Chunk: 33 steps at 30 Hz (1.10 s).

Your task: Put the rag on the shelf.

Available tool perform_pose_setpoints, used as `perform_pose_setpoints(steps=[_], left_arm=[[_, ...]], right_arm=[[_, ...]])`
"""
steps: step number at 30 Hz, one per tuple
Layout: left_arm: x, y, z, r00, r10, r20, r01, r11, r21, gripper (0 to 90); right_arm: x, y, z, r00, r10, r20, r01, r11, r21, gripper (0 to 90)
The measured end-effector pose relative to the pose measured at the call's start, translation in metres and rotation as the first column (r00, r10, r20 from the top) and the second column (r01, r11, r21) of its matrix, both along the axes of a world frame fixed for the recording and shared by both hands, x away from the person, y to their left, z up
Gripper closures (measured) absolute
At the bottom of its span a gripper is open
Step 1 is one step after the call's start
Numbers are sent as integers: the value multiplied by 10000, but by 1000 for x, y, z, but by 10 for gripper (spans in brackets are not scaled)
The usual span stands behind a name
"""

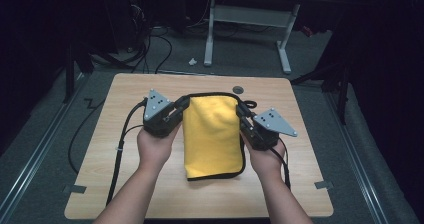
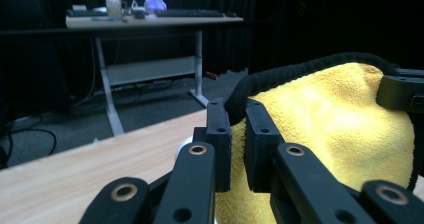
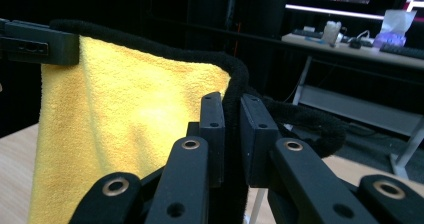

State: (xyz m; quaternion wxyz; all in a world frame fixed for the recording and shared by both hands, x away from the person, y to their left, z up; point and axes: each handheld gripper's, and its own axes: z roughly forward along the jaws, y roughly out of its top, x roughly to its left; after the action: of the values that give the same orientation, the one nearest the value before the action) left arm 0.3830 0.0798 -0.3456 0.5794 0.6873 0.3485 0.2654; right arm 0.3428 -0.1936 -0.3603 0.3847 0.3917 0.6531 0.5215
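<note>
left tongs (image 1: 181,105): black, grey three-cornered plate with small screws | right tongs (image 1: 241,109): same build | jaws: black bars, brass-ringed pivots | cables: black | forearms: no sleeves

A light wooden surface (image 1: 125,184) with rounded corners carried a small dark round disc (image 1: 238,89) near its far edge. Beyond it, on grey carpet, stood a white-legged desk (image 1: 247,19), with black cables (image 1: 150,49) trailing and a crumpled white scrap (image 1: 192,61) on the floor. A keyboard (image 2: 189,13) lay on that desk.
</note>
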Motion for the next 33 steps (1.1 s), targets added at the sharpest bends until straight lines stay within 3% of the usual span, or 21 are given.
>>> perform_pose_setpoints(steps=[13,24,29,33], left_arm=[[8,-4,43,9959,89,900,-92,10000,31,833],[13,-10,55,9933,47,1151,-62,9999,131,833],[16,-14,65,9891,-12,1474,-81,9980,625,833],[22,-16,76,9869,13,1614,-121,9978,658,833]], right_arm=[[9,-4,36,9972,-152,727,133,9996,263,823],[14,-9,47,9960,-250,857,221,9991,351,824],[15,-12,53,9964,-283,796,255,9990,363,823],[20,-16,64,9958,-277,872,224,9979,610,823]])
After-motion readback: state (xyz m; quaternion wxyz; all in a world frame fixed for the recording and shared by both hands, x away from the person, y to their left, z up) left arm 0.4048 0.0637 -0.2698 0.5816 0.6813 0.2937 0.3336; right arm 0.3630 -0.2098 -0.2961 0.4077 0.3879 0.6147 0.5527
